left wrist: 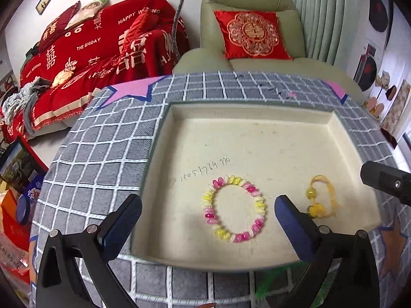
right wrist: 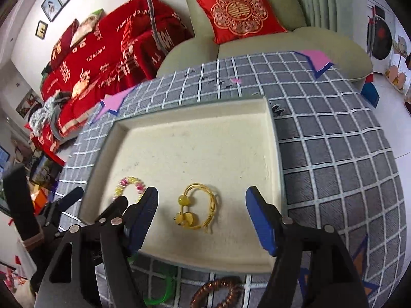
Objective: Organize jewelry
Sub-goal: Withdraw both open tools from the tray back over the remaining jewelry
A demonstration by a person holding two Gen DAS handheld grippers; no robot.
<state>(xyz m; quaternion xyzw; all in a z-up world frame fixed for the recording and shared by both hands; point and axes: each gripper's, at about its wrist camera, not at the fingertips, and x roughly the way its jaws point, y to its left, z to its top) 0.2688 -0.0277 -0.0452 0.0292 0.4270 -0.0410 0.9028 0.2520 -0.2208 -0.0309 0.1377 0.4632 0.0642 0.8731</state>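
Observation:
A cream tray (left wrist: 257,133) (right wrist: 195,138) sits on a grey checked cloth. In it lie a pink and yellow bead bracelet (left wrist: 234,208) (right wrist: 128,183) and a yellow cord bracelet with amber beads (left wrist: 319,200) (right wrist: 197,209). My left gripper (left wrist: 208,218) is open and empty, hovering over the tray's near edge around the bead bracelet. My right gripper (right wrist: 201,210) is open and empty, with the cord bracelet between its fingers. A brown bead bracelet (right wrist: 218,292) and a green ring (right wrist: 161,290) lie on the cloth in front of the tray.
The checked cloth (left wrist: 102,154) (right wrist: 334,154) has pink star patches (left wrist: 131,89). Behind the table stand a green armchair with a red cushion (left wrist: 251,34) and a sofa under a red blanket (left wrist: 102,46). The left gripper shows in the right wrist view (right wrist: 64,202).

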